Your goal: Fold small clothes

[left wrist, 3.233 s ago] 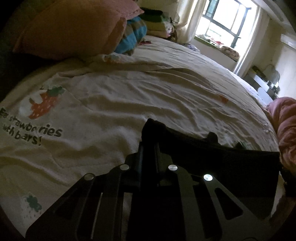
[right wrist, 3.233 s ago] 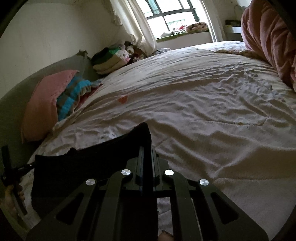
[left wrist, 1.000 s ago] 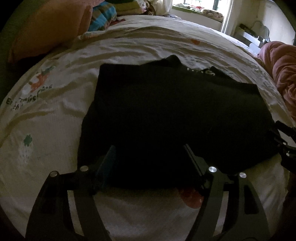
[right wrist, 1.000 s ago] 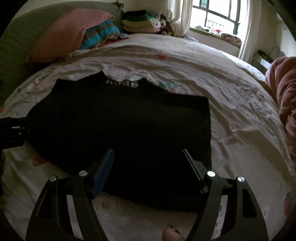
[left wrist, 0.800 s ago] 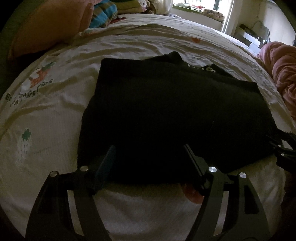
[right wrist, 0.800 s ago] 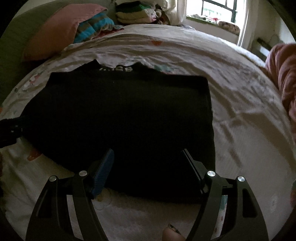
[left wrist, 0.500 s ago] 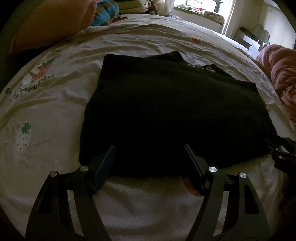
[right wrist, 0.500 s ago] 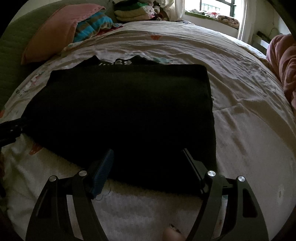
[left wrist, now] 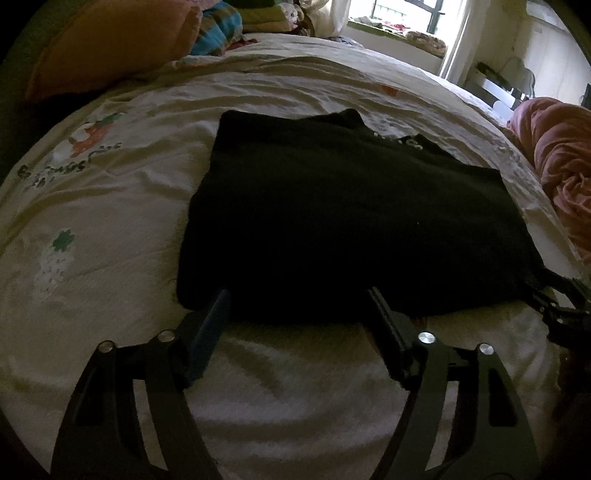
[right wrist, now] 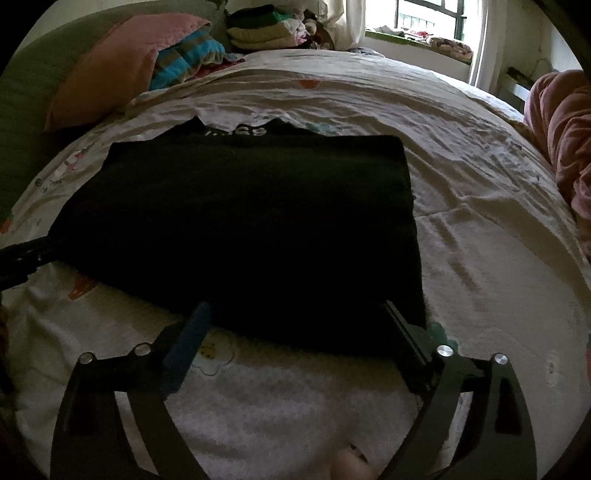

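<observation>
Here the bed (left wrist: pixel 110 206) takes up nearly everything, its pale printed sheet rumpled, with a pink pillow (right wrist: pixel 114 62) and a stack of folded clothes (right wrist: pixel 266 31) at the far end and a pink blanket (left wrist: pixel 561 166) heaped along one side. In the middle lies the black garment (left wrist: pixel 343 214), folded into a broad dark rectangle. A strip with white lettering (right wrist: pixel 236 132) peeks out beyond its far edge; in this dim light I can't say for sure whether that is a collar or a lower layer.

Its long axis runs crosswise to both my hands, from one to the other. My left gripper (left wrist: pixel 297 306) has its fingers spread wide and empty, tips right at the near edge toward the garment's left corner. My right gripper (right wrist: pixel 295 317) is likewise spread and holding nothing, its tips at the same near edge by the right corner. So the cloth lies straight ahead of both, each hand about equally near its own end.

I judge the next fold needs both hands pinching that near edge together, or swinging one short end across the long axis.
</observation>
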The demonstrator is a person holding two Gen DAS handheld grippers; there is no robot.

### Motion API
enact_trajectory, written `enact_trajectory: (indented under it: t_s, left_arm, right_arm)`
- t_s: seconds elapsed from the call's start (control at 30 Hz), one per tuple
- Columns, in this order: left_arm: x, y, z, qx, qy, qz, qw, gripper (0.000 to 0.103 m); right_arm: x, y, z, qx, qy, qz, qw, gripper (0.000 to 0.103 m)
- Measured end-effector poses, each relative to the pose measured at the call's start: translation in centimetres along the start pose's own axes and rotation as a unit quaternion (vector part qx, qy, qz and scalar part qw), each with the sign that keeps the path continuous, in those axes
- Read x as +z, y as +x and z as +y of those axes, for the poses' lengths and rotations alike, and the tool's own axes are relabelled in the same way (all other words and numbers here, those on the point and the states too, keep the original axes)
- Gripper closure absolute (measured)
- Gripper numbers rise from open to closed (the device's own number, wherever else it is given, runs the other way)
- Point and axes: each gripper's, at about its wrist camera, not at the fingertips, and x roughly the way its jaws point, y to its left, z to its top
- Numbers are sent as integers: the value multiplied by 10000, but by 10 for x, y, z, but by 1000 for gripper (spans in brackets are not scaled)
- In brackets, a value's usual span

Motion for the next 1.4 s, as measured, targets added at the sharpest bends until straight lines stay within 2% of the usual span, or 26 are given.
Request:
enact_trajectory:
  t_s: [0.1,0.17,0.27,0.3,0.33,0.37,0.9,1.23,1.4]
  left_arm:
    - [-1,-5,5,-2,-68,-22,10000,31]
    - [-2,-9,9,-28,-133,-40,9999,23]
    - [-3,-15,11,-18,-155,-77,9998,22]
    - [-4,-16,12,-14,-163,-82,9998,20]
    - [-4,-18,13,-8,-166,-96,9998,10]
    - [-5,-20,13,1,-159,-123,9998,10]
    - [-10,-42,18,22,-165,-279,9995,10]
    - [-9,-55,52,162,-574,-418,9973,10]
    - [-5,-60,72,431,-747,-521,9949,10]
  right_arm:
    - [0,-6,2,-46,-3,-78,10000,7]
    - [0,-10,4,-92,-16,-128,9999,6]
    - [-1,-12,7,-113,-48,-154,9998,5]
    - [-1,-13,8,-130,-54,-170,9998,5]
    - [-1,-14,10,-142,-65,-185,9997,5]
    - [-1,-15,11,-138,-73,-193,9997,5]
    - [6,-41,39,-77,-261,-528,9982,5]
    - [15,-41,87,158,-700,-610,9956,5]
    - [20,-35,120,340,-996,-630,9924,5]
